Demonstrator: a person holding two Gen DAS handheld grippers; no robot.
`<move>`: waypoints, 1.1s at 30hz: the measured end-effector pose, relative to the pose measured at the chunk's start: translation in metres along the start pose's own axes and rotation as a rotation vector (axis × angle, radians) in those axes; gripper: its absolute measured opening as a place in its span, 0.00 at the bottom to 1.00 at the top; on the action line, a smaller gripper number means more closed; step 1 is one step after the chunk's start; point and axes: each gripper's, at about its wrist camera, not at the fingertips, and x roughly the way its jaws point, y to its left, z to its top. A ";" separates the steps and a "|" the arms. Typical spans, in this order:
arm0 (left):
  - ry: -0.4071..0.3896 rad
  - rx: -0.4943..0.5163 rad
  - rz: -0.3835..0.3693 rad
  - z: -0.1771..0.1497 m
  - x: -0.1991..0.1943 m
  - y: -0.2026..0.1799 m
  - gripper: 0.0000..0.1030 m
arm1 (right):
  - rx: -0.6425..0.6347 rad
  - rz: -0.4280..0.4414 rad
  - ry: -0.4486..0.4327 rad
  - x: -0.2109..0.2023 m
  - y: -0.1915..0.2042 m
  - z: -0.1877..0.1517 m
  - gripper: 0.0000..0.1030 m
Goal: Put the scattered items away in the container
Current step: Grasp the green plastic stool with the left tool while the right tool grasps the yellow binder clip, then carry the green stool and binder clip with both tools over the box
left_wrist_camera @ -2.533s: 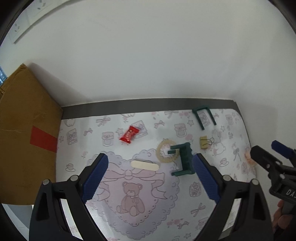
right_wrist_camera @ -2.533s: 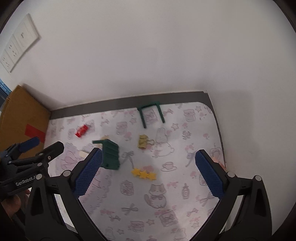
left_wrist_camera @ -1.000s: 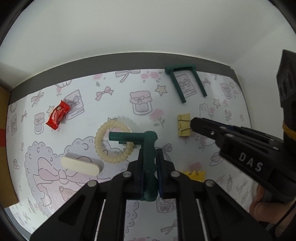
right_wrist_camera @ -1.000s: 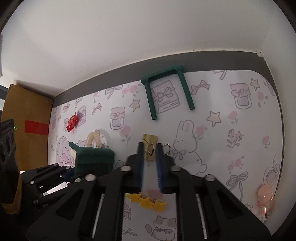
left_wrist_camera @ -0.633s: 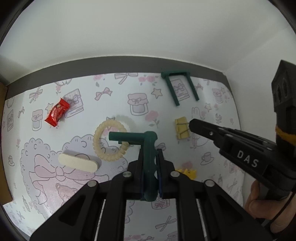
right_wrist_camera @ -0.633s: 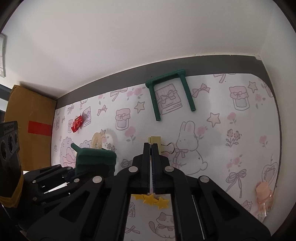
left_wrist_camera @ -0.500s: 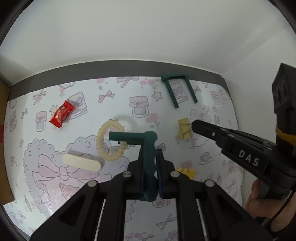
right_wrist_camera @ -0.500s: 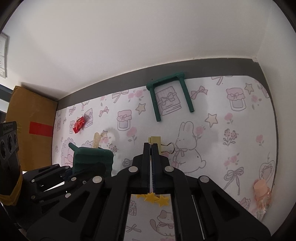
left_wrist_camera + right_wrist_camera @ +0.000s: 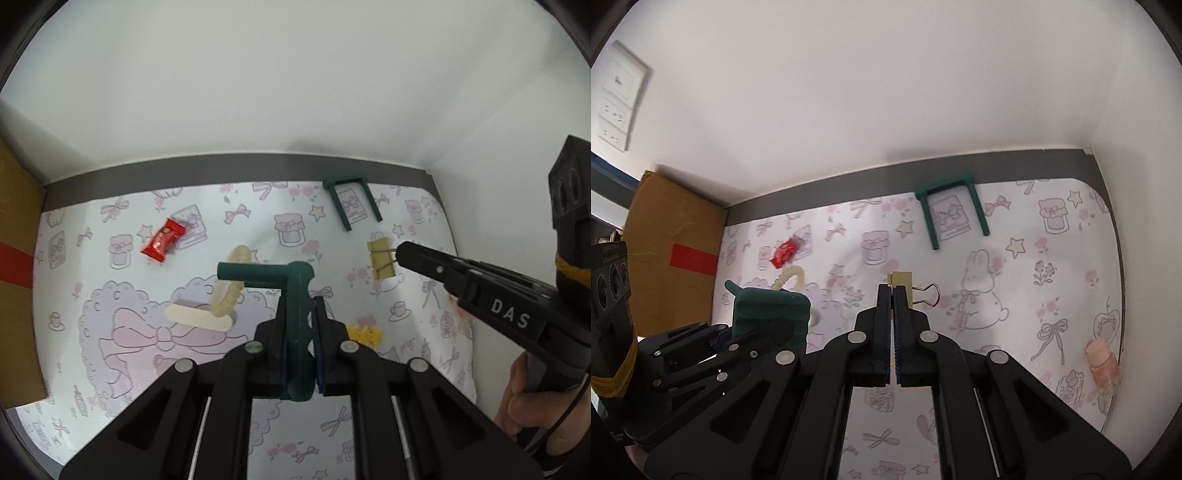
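Left tongs [image 9: 301, 325] clamped on a dark green stool [image 9: 295, 295], lifted off the table [image 9: 258, 435]; a cream coil ring [image 9: 227, 295] hangs from the stool's leg, tilted up off the mat. Right tongs [image 9: 893, 317] closed on a yellow binder clip [image 9: 903, 282], its wire handle sticking out to the right. In the left wrist view the clip [image 9: 382, 258] sits at the tip of the right tongs [image 9: 400, 253].

No container clearly in view. A brown cardboard box [image 9: 668, 240] with a red tape patch stands at the left edge of the table; whether it is open cannot be told.

Loose on the table:
- red candy [image 9: 163, 240], far left
- cream oval tablet [image 9: 197, 318], touching the ring's lower end
- yellow stars [image 9: 365, 334], just right of the left tongs
- green frame [image 9: 951, 210], lying flat near the back edge
- pink bottle [image 9: 1102, 360], at the right edge by the wall

White wall closes the back and the right side; a grey strip runs along the back edge. Middle and near part of the mat lie bare. A hand [image 9: 535, 410] grips the right tool's handle at lower right.
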 end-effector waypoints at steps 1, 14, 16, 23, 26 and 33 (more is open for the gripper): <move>-0.007 0.001 -0.001 0.000 -0.004 0.001 0.11 | 0.000 0.003 -0.006 -0.004 0.004 0.000 0.01; -0.108 0.008 -0.027 -0.004 -0.070 0.022 0.11 | -0.079 0.007 -0.079 -0.050 0.065 -0.004 0.01; -0.123 0.007 -0.033 -0.004 -0.079 0.026 0.10 | -0.088 0.005 -0.089 -0.057 0.074 -0.002 0.01; -0.178 0.008 -0.042 -0.004 -0.110 0.040 0.11 | -0.133 0.005 -0.123 -0.075 0.113 0.003 0.01; -0.203 0.007 -0.046 -0.005 -0.123 0.048 0.11 | -0.153 0.006 -0.132 -0.079 0.131 0.004 0.01; -0.246 -0.015 -0.056 -0.008 -0.149 0.075 0.11 | -0.222 0.008 -0.138 -0.082 0.179 0.002 0.01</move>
